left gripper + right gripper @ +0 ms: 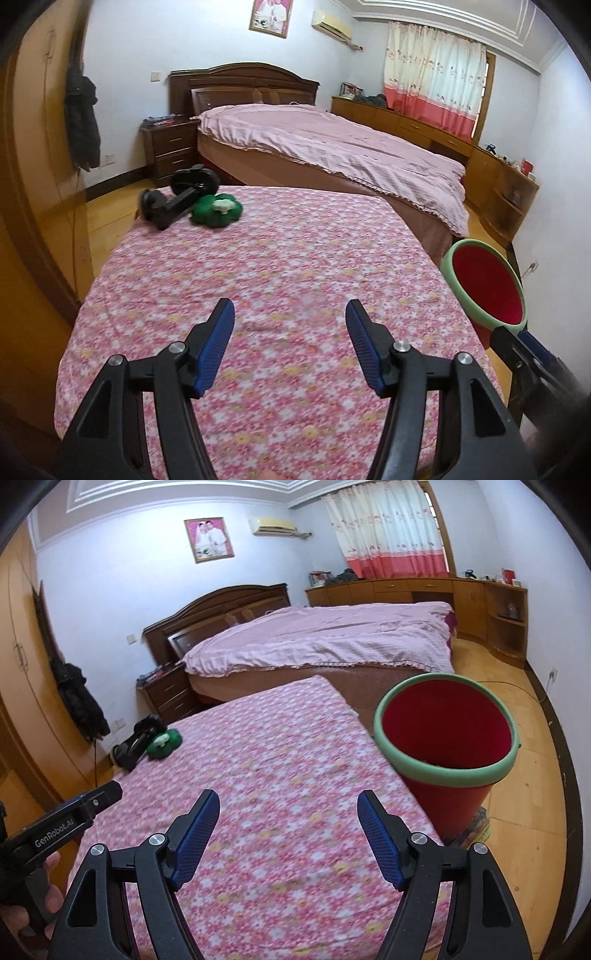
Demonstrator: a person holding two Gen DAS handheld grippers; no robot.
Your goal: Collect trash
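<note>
At the far left corner of the pink floral-clothed table (280,266) lie a black wheeled gadget (181,199) and, touching it, a green flower-shaped plastic piece with a white knob (217,210). No obvious litter shows. Nearer, the left gripper (290,349) hangs released and empty; the right gripper (286,836) is equally slack, nothing between its blue pads. At right, beside the table's edge, stands the red bin with a green rim (448,771). A careless sweep rightward would likely tip it.
</note>
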